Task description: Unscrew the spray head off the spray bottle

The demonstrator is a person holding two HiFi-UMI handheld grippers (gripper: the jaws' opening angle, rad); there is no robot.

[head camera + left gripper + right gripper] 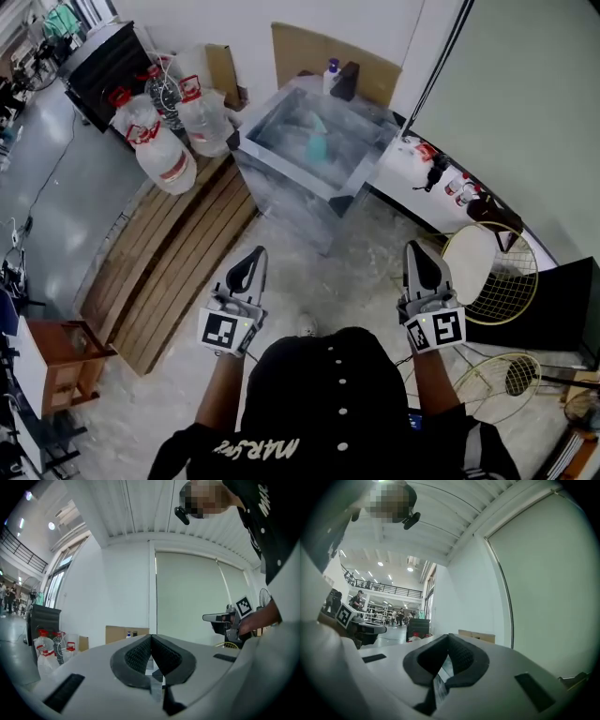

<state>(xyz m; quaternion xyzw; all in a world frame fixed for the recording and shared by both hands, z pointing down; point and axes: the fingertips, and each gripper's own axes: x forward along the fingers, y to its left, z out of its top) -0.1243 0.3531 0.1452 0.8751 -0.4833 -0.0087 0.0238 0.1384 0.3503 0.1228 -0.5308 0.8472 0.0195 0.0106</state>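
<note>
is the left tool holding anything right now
No, the left tool has its jaws shut together with nothing between them.

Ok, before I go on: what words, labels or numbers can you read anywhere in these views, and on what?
"MAR": white print on the person's black shirt; the rest of that word is too blurred to read.
Red labels on the clear plastic water jugs: too small to read.
On the black-and-white square marker cubes: patterns only, no words.
</note>
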